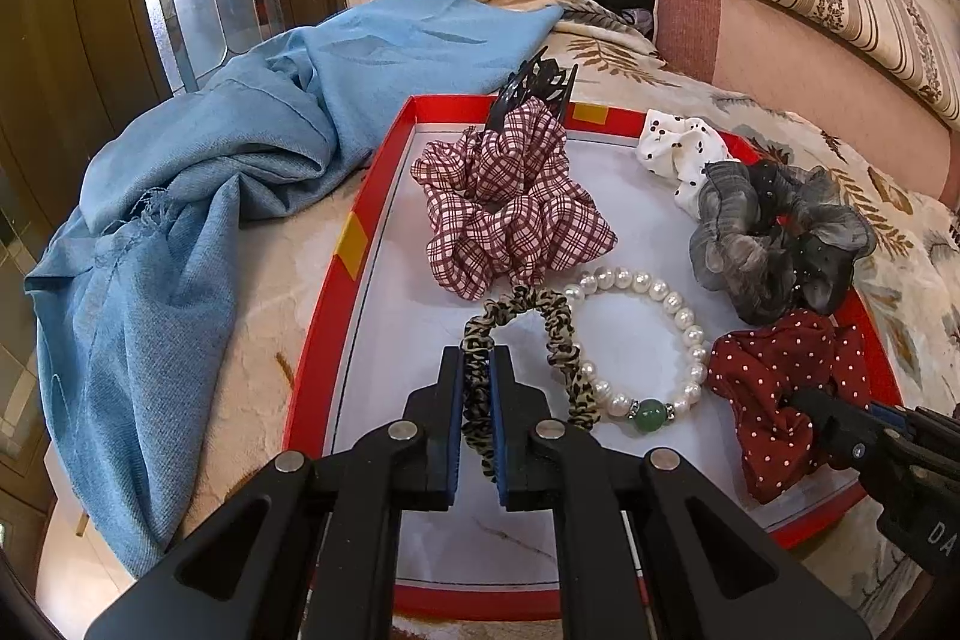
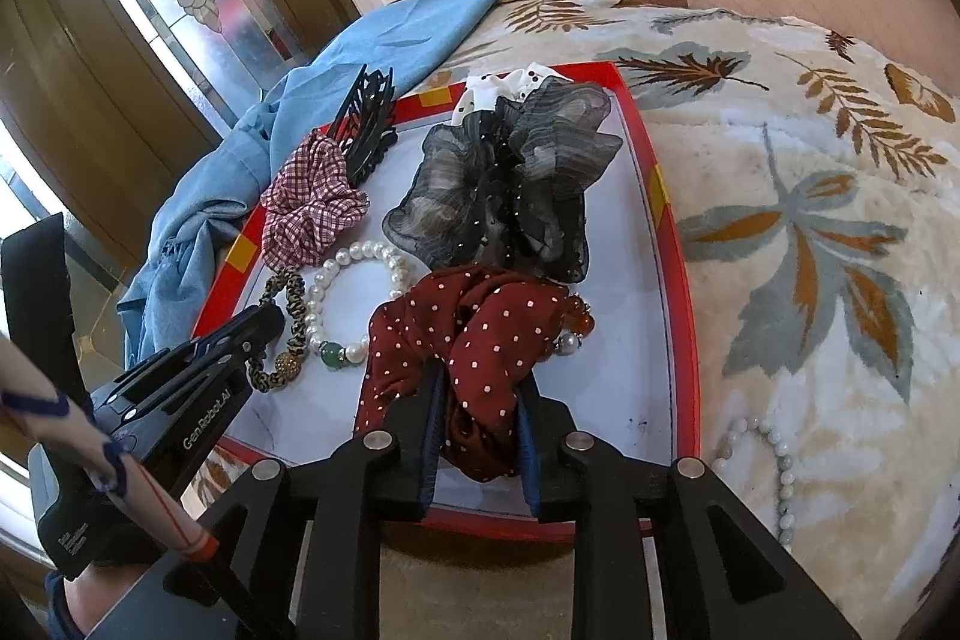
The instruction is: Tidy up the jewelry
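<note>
- Left gripper point(image 1: 478, 376) is clamped on the thin, ruched leopard-print hair tie point(image 1: 521, 340).
- Right gripper point(image 2: 480, 400) straddles the crumpled polka-dot satin scrunchie point(image 2: 480, 334), pads touching fabric.
- Glossy pearl bracelet point(image 1: 654, 340) lies in the red-rimmed tray point(image 1: 354, 244).

Glossy pearl bracelet point(image 1: 645, 340); matt cloth scrunchies, sheer grey one point(image 1: 774, 238); fleecy blanket point(image 2: 810, 196); glossy black plastic clip point(image 2: 366, 130).

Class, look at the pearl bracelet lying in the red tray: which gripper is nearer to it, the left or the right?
Left. The left gripper is shut on the leopard hair tie, which lies against the pearl bracelet. The right gripper is around the red dotted scrunchie, on the bracelet's other side.
</note>
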A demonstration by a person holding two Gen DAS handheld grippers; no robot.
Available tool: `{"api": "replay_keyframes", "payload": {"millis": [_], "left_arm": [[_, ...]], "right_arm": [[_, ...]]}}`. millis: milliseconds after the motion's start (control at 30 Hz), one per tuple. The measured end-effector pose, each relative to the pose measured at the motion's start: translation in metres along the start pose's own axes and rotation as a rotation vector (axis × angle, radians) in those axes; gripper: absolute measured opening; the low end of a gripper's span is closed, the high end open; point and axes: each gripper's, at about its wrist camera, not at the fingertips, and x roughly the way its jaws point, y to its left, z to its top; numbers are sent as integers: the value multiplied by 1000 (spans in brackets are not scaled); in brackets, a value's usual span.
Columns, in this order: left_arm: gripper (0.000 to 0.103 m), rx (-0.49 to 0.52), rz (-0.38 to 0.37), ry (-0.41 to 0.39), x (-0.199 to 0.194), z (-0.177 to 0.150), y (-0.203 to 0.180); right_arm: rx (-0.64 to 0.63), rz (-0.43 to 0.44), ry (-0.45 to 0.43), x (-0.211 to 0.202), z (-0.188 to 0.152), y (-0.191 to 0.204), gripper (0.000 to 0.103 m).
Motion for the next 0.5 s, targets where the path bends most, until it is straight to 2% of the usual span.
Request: {"api": "replay_keyframes", "payload": {"millis": [67,200,367,433,500], "left_arm": [[9,2,1,0,0,0,0],[21,0,4,-4,0,0,0],[23,-2,5,-2,1,0,0],[26,-2,6,-4,0,0,0],[28,-3,8,-6,0,0,1]], "right_arm": [[-4,-1,2,-1,-2,1,26],[-14,0,6,-3,-2,4,31],[-20,-2,5,-5,-3,5,39],[-21,-7,2,-7,-3,6,47],[-10,-4,2,-9,-3,4,48]]}}
